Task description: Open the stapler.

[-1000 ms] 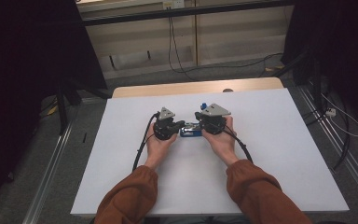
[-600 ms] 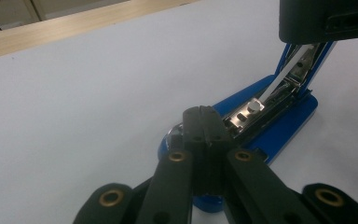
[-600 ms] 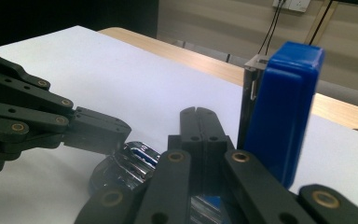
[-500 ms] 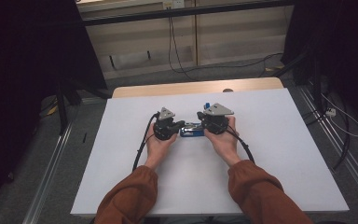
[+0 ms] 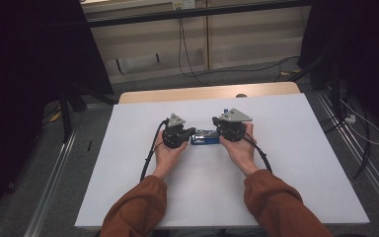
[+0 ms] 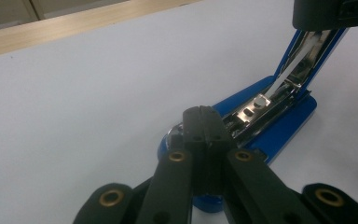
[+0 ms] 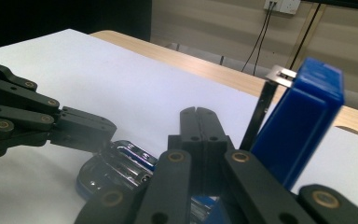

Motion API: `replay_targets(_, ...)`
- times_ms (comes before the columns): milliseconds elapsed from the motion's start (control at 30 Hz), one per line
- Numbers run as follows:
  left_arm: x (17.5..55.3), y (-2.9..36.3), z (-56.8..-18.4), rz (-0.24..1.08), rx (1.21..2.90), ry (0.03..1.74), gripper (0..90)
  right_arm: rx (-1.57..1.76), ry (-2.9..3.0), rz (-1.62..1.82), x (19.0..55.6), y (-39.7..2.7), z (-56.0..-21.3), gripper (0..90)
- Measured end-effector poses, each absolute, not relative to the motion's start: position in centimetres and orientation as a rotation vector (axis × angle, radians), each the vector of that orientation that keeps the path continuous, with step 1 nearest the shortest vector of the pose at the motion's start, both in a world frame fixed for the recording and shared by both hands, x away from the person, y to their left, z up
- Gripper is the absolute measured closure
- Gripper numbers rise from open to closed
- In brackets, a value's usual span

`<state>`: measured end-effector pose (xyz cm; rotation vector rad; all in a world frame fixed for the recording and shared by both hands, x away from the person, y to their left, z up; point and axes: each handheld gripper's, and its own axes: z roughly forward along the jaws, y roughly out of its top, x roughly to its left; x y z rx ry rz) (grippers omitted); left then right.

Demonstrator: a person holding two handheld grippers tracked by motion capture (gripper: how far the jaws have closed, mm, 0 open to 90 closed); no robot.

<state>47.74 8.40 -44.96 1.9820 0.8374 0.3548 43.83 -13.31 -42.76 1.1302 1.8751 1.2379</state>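
Blue stapler point(image 5: 205, 137) lies at centre frame in the high view, on the white tabletop point(image 5: 286, 148), between the two grippers. Its lid is swung open, rising at upper right of the left gripper view. Left gripper point(image 6: 203, 122): jaws clenched together, tips resting on the stapler's base. Right gripper point(image 7: 195, 122): jaws clenched, nothing between them, beside the raised lid point(image 7: 303, 116).
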Motion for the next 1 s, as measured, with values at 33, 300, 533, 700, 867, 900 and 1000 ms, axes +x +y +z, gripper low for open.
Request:
replay_targets(33, 47.7, 8.4, -45.0, 0.355, 1.982, 0.837, 90.0, 1.133, 1.870, 1.238, 43.8, -13.5, -42.8, 90.0)
replay_targets(300, 47.7, 8.4, -45.0, 0.359, 1.981, 0.834, 90.0, 1.140, 1.871, 1.247, 43.8, -13.8, -42.8, 90.0)
replay_targets(533, 47.7, 8.4, -45.0, 0.354, 1.979, 0.837, 90.0, 1.150, 1.868, 1.259, 43.8, -13.9, -42.8, 90.0)
replay_targets(700, 47.7, 8.5, -45.0, 0.353, 1.976, 0.836, 90.0, 1.180, 1.864, 1.269, 43.8, -14.3, -42.8, 90.0)
replay_targets(867, 47.7, 8.5, -45.0, 0.354, 1.980, 0.836, 90.0, 1.192, 1.856, 1.255, 43.7, -15.1, -42.9, 90.0)
replay_targets(900, 47.7, 8.5, -45.0, 0.354, 1.981, 0.836, 90.0, 1.198, 1.853, 1.255, 43.7, -15.3, -43.0, 90.0)
replay_targets(1000, 47.7, 8.5, -45.0, 0.354, 1.981, 0.836, 90.0, 1.207, 1.852, 1.238, 43.7, -15.8, -43.2, 90.0)
